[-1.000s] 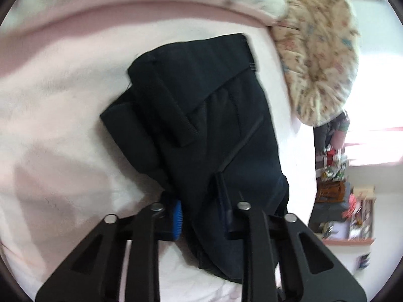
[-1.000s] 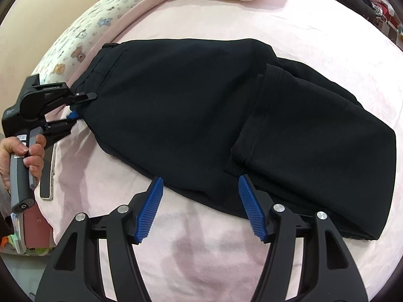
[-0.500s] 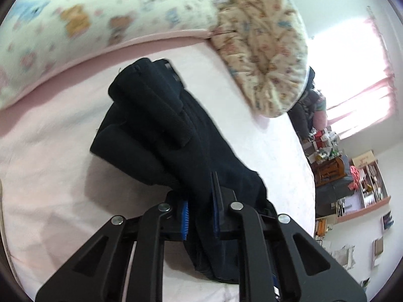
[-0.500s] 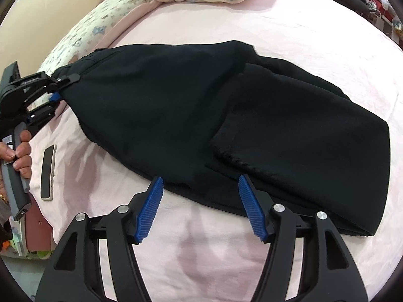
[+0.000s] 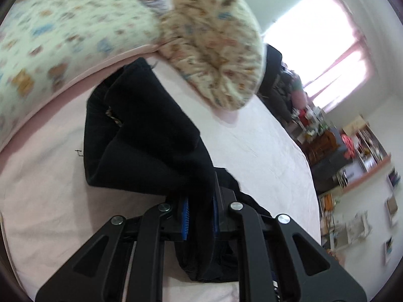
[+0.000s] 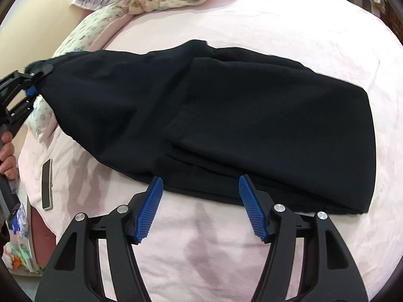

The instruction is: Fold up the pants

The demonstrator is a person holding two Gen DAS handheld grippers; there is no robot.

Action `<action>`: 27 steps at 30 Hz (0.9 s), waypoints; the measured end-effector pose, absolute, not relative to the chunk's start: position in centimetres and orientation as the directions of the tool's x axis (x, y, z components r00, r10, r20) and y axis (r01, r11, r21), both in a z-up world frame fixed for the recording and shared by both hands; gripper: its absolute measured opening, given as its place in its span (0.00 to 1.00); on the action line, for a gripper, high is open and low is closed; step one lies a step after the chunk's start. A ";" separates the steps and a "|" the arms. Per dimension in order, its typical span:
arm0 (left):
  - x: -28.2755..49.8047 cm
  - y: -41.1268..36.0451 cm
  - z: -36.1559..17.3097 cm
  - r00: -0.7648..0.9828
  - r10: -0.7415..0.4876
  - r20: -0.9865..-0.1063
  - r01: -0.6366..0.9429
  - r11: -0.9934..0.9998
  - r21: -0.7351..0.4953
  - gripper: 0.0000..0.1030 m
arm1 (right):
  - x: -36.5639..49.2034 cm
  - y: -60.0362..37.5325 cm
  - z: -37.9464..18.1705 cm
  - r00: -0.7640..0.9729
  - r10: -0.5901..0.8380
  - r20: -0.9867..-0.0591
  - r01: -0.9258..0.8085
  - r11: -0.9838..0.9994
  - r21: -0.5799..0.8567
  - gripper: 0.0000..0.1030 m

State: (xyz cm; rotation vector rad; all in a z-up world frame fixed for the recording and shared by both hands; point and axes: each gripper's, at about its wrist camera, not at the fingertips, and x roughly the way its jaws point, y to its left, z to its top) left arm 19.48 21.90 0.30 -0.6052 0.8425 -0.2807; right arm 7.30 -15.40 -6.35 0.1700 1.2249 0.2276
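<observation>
The black pants are lying across the pink bed, already folded over on the right side. The left hand-held gripper is clamped tight on a bunch of the fabric at the left end, lifting that end off the sheet. The right hand-held gripper hangs with its jaws wide apart and nothing between them, tips just at the near edge of the pants. A phone lies on the bed nearby.
</observation>
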 end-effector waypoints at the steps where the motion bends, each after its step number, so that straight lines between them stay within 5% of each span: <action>1: 19.6 21.3 0.8 0.643 -0.467 -0.607 0.019 0.802 -0.597 0.13 | 7.2 -15.7 -6.4 0.321 0.263 -0.910 -0.075 0.965 0.253 0.63; 14: 17.8 8.0 5.7 0.549 -0.623 -0.557 0.366 0.778 -0.510 0.13 | 5.3 -21.5 -6.6 0.348 0.230 -0.909 0.050 0.963 0.263 0.63; 21: 17.1 -3.3 2.3 0.385 -0.612 -0.691 0.448 0.779 -0.439 0.14 | 2.7 -26.8 -7.2 0.342 0.173 -0.923 0.182 0.952 0.246 0.64; 27: 15.8 -13.8 -4.1 0.235 -0.452 -0.860 0.525 0.804 -0.279 0.14 | -0.1 -31.8 -7.7 0.324 0.133 -0.936 0.283 0.931 0.231 0.64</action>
